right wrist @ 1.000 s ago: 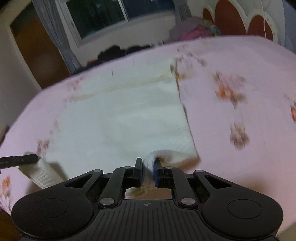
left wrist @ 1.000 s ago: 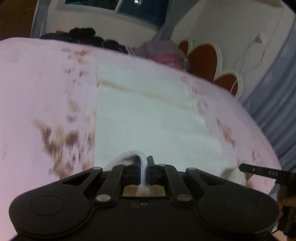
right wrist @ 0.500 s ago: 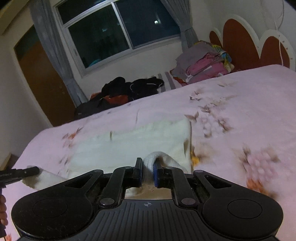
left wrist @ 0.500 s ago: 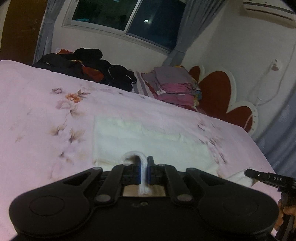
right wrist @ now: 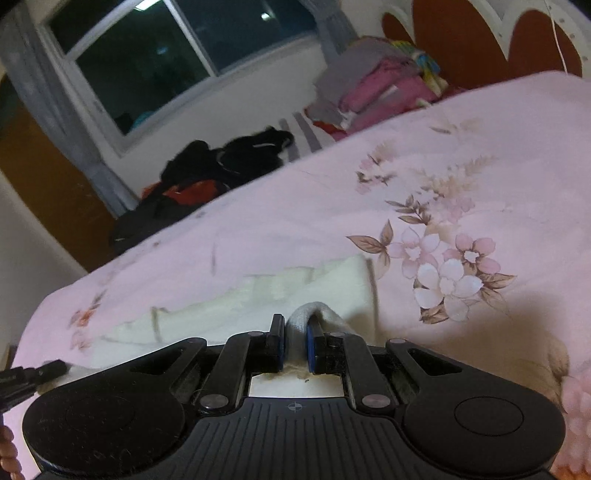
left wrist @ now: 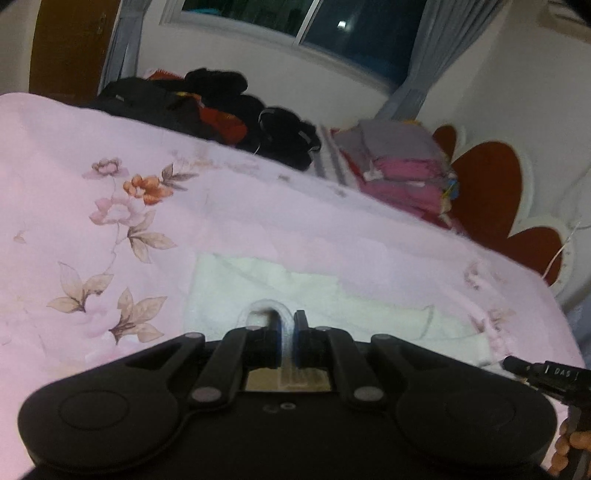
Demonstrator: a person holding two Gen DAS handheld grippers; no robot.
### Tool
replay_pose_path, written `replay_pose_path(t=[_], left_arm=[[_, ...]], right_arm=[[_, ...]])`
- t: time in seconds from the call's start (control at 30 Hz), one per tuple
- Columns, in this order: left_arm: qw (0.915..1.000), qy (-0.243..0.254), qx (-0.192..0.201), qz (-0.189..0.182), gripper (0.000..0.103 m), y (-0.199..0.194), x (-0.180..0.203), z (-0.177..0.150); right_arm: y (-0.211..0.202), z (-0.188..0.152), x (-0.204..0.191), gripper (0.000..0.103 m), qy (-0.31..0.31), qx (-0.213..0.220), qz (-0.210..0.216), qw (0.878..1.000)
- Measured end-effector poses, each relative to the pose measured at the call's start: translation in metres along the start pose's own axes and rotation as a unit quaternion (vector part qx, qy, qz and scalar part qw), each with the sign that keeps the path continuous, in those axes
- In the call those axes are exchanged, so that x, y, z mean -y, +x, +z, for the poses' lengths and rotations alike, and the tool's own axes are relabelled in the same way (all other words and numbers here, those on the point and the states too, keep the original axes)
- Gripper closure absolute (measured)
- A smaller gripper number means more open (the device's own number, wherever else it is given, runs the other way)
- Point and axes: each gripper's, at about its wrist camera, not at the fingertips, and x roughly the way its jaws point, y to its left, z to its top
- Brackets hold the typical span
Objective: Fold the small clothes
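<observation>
- The white cloth is seen on the pink floral bed, spread directly ahead of both pairs of fingers, with its near edge lifted off the bedding.
- One near corner is pinched in the left gripper, whose fingers are pressed together on a loop of the fabric that bulges up just beyond the tips.
- The other near corner is pinched likewise in the right gripper; a rounded fold of cloth is squeezed between its blue-padded fingers.
- The fold is judged to be under way and not finished: the held edge is carried over the rest of the cloth and has not yet been laid down or let go.
- What is judged to be left: lowering the edge onto the far part, releasing both corners, and probably a further fold.
- The cloth appears soft, thick and towel-like, off-white, with a faint band across its far part; how many layers lie there cannot be told.
- Far beyond the fingers, a folded stack of pink and grey clothes and a heap of dark clothes are seen by the wall under the window.
</observation>
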Motion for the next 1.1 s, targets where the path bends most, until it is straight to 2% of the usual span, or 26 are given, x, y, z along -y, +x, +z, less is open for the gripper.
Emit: replay_pose_path(t=[0.1, 0.13, 0.2, 0.23, 0.27, 0.3, 0.4, 0.63, 0.7, 0.73, 0.77, 0.87, 0.9, 0.93, 1.03, 1.1], left_arm=[[0.9998, -0.006, 0.000, 0.017, 0.091, 0.014, -0.001, 0.003], [0.9996, -0.011, 0.006, 0.025, 0.078, 0.016, -0.003, 0.005], [0.9990, -0.019, 0.022, 0.034, 0.064, 0.016, -0.007, 0.011], [0.9988, -0.021, 0.026, 0.036, 0.049, 0.015, -0.008, 0.015], [0.9985, -0.021, 0.032, 0.038, 0.040, 0.013, -0.010, 0.018], [0.9984, -0.018, 0.036, 0.039, 0.039, 0.013, -0.009, 0.021], [0.9987, 0.013, 0.034, 0.036, 0.040, 0.011, -0.008, 0.022], [0.9973, 0.063, -0.005, 0.037, 0.049, 0.036, -0.003, 0.007], [0.9969, 0.067, -0.009, 0.039, 0.057, 0.043, -0.004, 0.006], [0.9969, 0.069, -0.013, 0.036, 0.067, 0.046, -0.004, 0.006], [0.9964, 0.075, -0.019, 0.034, 0.081, 0.049, -0.003, 0.006], [0.9939, 0.102, -0.027, 0.032, 0.097, 0.053, 0.002, 0.002], [0.9932, 0.109, -0.027, 0.032, 0.098, 0.053, 0.004, 0.000], [0.9928, 0.113, -0.023, 0.030, 0.099, 0.052, 0.005, -0.001], [0.9931, 0.115, -0.005, 0.022, 0.100, 0.046, 0.008, -0.002], [0.9926, 0.118, 0.015, 0.025, 0.100, 0.040, 0.012, 0.000]], right_arm=[[0.014, 0.003, 0.004, 0.091, 0.007, 0.001, -0.009, 1.000], [0.017, 0.005, 0.006, 0.091, 0.012, 0.004, -0.009, 1.000], [0.019, 0.011, 0.009, 0.089, 0.015, 0.014, -0.009, 1.000], [0.019, 0.014, 0.009, 0.072, 0.012, 0.022, -0.018, 1.000], [0.019, 0.017, 0.009, 0.042, 0.007, 0.031, -0.026, 0.999], [0.018, 0.020, 0.008, 0.034, 0.002, 0.038, -0.029, 0.999], [0.018, 0.024, 0.002, 0.034, -0.042, 0.043, -0.029, 0.998], [0.044, 0.015, 0.001, 0.034, -0.088, 0.001, -0.025, 0.996], [0.050, 0.012, 0.002, 0.044, -0.094, -0.008, -0.024, 0.995], [0.053, 0.011, 0.002, 0.060, -0.098, -0.016, -0.022, 0.995], [0.056, 0.009, 0.002, 0.069, -0.102, -0.021, -0.020, 0.994], [0.059, 0.005, 0.001, 0.072, -0.115, -0.024, -0.018, 0.993], [0.059, 0.005, 0.001, 0.079, -0.119, -0.027, -0.014, 0.992], [0.060, 0.005, 0.000, 0.097, -0.125, -0.032, -0.012, 0.992], [0.059, 0.005, -0.002, 0.099, -0.138, -0.027, -0.011, 0.990], [0.054, 0.007, -0.002, 0.099, -0.139, -0.009, -0.011, 0.990]])
